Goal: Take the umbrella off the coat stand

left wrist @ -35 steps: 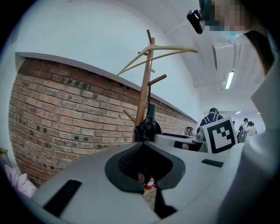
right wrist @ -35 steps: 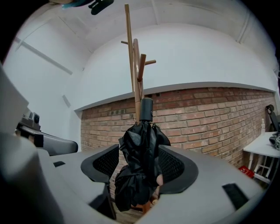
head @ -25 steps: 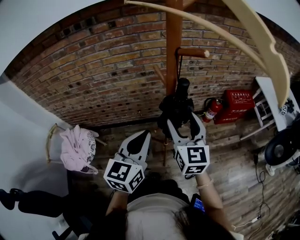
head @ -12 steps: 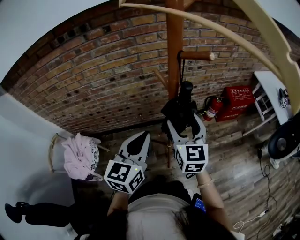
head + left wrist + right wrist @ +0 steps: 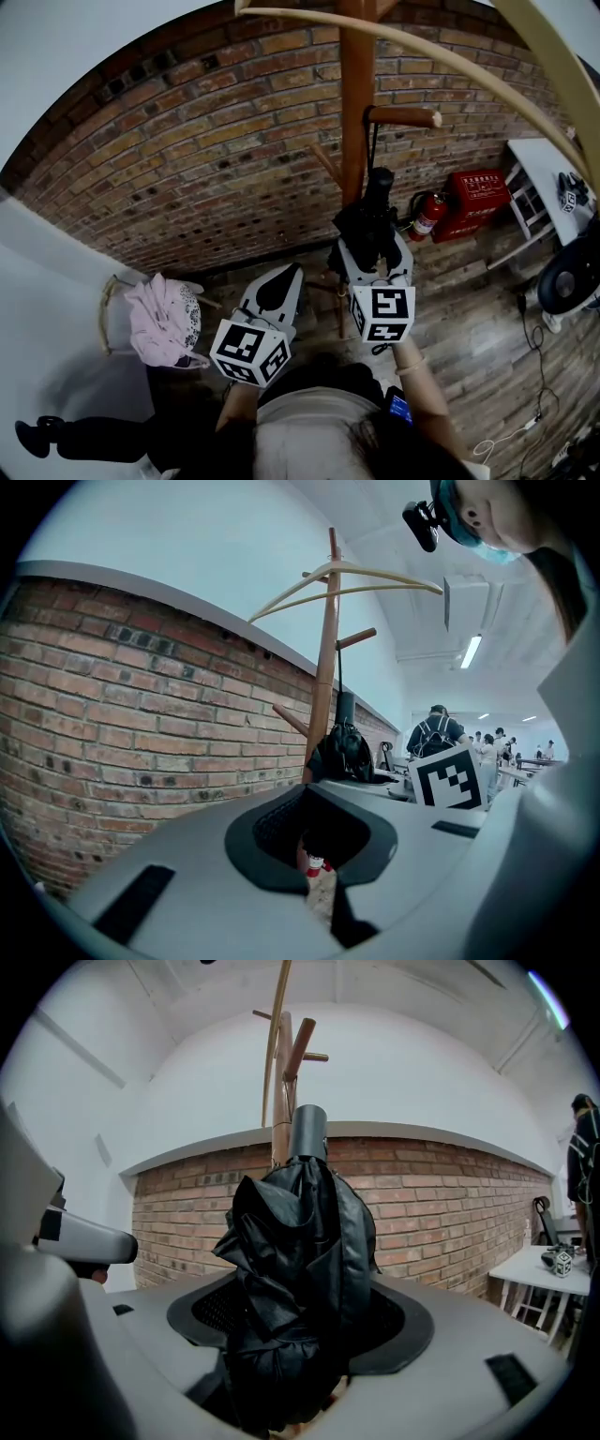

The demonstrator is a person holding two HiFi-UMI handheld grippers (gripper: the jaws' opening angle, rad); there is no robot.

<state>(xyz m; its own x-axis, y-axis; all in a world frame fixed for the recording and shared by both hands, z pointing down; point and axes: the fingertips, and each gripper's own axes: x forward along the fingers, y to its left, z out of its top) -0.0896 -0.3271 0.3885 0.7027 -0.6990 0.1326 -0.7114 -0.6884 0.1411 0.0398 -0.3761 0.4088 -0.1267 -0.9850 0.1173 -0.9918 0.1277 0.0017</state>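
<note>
A folded black umbrella (image 5: pixel 367 217) hangs by its strap from a peg (image 5: pixel 405 116) on the wooden coat stand (image 5: pixel 356 84). My right gripper (image 5: pixel 372 242) is open at its widest, its jaws having spread a little more in the last second. The bundled umbrella (image 5: pixel 295 1241) lies between the jaws, and a little room shows on either side. My left gripper (image 5: pixel 289 270) hangs lower and to the left, shut and empty, well short of the stand. In the left gripper view the umbrella (image 5: pixel 342 752) shows against the pole (image 5: pixel 323 667).
A brick wall (image 5: pixel 187 169) stands right behind the stand. Pale curved arms (image 5: pixel 441 58) arch overhead. A pink garment (image 5: pixel 161 314) lies on a chair at the left. At the right are a fire extinguisher (image 5: pixel 427 217), a red box (image 5: pixel 480 192), a white table (image 5: pixel 548 183) and a fan (image 5: pixel 570 281).
The right gripper has crept forward, so the umbrella sits deeper between its jaws. The left gripper has followed a little. The peg and stand look nearer.
</note>
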